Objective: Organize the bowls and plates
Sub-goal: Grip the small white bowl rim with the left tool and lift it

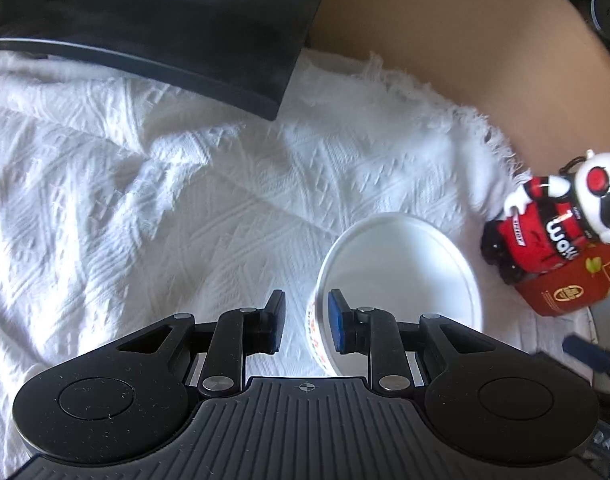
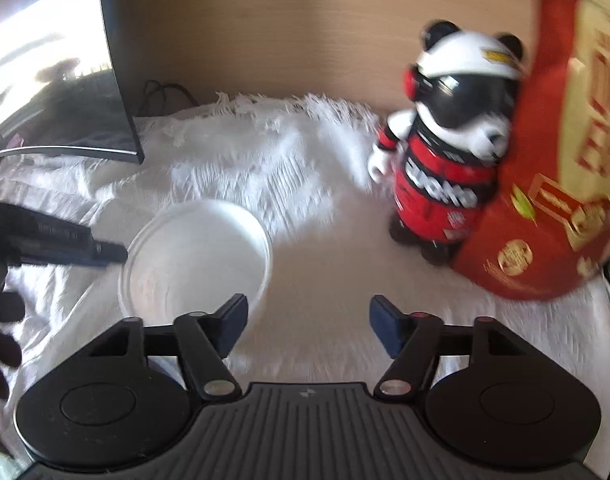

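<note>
While the left gripper straddles the near wall of the round white plastic bowl, its jaws stand narrowly apart, one blue pad inside the rim and the other black finger outside; whether they pinch the wall yet I cannot tell, since a sliver of gap seems to remain on the outer side. From the left wrist view the bowl sits at about four o'clock on the rumpled white woven cloth, with a red-and-black panda figurine and a red printed box near it at three o'clock, and a dark monitor up at eleven o'clock. To do this step well, the jaws should close squarely on the wall, deep enough that the thin rim does not slip, and the lift should go straight up so the cloth is not dragged. Through the right wrist view the right gripper hangs released, jaws wide apart with nothing between them, just beside the bowl, which lies at nine o'clock of it; the left tool's finger reaches the bowl's rim from the nine o'clock side. That free gripper would best keep clear of the figurine and box at two o'clock.
</note>
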The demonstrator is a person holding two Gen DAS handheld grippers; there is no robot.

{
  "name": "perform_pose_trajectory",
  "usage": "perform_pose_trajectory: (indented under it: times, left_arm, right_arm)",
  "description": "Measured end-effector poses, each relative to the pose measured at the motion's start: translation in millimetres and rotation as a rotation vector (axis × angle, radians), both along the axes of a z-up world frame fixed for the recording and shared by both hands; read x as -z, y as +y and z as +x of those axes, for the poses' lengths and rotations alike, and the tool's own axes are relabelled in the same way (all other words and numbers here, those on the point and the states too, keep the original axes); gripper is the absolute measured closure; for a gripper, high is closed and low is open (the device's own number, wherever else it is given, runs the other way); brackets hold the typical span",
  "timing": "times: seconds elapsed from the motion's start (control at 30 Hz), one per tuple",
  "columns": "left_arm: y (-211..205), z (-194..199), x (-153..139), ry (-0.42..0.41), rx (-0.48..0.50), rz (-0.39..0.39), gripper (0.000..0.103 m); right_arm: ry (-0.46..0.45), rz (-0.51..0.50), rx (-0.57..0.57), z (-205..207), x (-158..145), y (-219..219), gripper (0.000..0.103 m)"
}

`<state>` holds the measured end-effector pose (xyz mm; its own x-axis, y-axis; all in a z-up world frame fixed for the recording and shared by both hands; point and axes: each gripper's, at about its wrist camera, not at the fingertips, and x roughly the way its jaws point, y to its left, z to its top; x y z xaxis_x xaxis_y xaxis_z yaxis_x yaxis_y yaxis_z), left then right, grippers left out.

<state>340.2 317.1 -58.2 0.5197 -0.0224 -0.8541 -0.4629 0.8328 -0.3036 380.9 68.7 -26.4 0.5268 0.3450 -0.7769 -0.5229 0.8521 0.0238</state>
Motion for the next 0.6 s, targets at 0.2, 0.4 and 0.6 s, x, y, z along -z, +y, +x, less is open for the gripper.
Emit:
perform_pose_trajectory:
  times: [0.2,0.4,0.6]
  left_arm:
    - [7.2,11.7,24.9,0.019,0.009,-0.058,0.078]
    - [9.9,25.4,44.0,0.023,0.028,-0.145,0.076]
    - [-31.9,36.4,22.9,-0.016,0.127,-0.117,0.077]
  right_arm:
    - [0.202,0.059,-0.046,38.0,33.2,40.5,0.034]
    - [0.379,0.077,0.017,66.8,78.7,62.9,0.065]
    - [0.331,0.12,0.047,59.0,61.6,24.4,0.067]
